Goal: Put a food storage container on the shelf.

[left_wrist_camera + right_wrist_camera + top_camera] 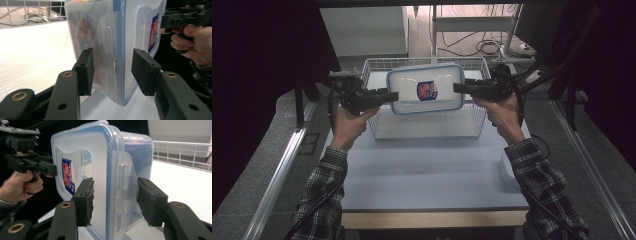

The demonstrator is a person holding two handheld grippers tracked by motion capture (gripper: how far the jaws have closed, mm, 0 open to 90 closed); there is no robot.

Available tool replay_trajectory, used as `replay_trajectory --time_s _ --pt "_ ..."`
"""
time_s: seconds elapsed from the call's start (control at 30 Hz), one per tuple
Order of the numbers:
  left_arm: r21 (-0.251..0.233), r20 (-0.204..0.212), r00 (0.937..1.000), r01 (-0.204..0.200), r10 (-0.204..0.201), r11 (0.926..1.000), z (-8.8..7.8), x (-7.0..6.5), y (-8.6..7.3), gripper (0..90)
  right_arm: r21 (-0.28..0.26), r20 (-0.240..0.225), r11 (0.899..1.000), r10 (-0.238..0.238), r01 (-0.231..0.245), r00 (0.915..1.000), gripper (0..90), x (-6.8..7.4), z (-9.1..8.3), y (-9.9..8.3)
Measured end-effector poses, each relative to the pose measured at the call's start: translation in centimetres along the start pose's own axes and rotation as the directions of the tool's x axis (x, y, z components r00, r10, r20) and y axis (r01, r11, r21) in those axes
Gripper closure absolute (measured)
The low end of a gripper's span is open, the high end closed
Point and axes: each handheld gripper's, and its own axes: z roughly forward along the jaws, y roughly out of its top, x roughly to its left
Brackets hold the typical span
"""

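The clear plastic container [425, 88] with its blue-rimmed lid and red-and-blue sticker sits in the upper middle of the high view, held up above the white wire basket [373, 64], its long axis running left to right across the frame and its lid facing the camera. The left gripper [393, 95] clamps its left short end and the right gripper [458, 87] its right short end, so the box lies straight between the 2 tools, neither hand nearer than the other. In the left gripper view the container [117, 47] stands between the jaws, which are part-closed across the lid edge and side latch; the right gripper view shows the same on the container [100, 177] at the other end, pads set on both faces. Judging from this, the coming move depends on both hands travelling together, keeping the box level over the basket on the pale table [427, 170]
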Motion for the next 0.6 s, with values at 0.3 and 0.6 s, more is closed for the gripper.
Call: replay_trajectory --time_s 0.3,0.6 --pt "0.007 -0.018 0.9996 0.021 -0.021 0.9997 0.6 1.5 1.6 53.9 0.007 -0.004 0.999 0.038 -0.038 0.9993 48.4 -1.6 1.5 0.7" --pt "0.018 -0.030 0.9987 0.042 -0.041 0.9990 1.9 2.6 1.9 53.1 0.017 0.010 0.998 0.068 -0.069 0.9976 48.0 -3.1 2.3 0.8"
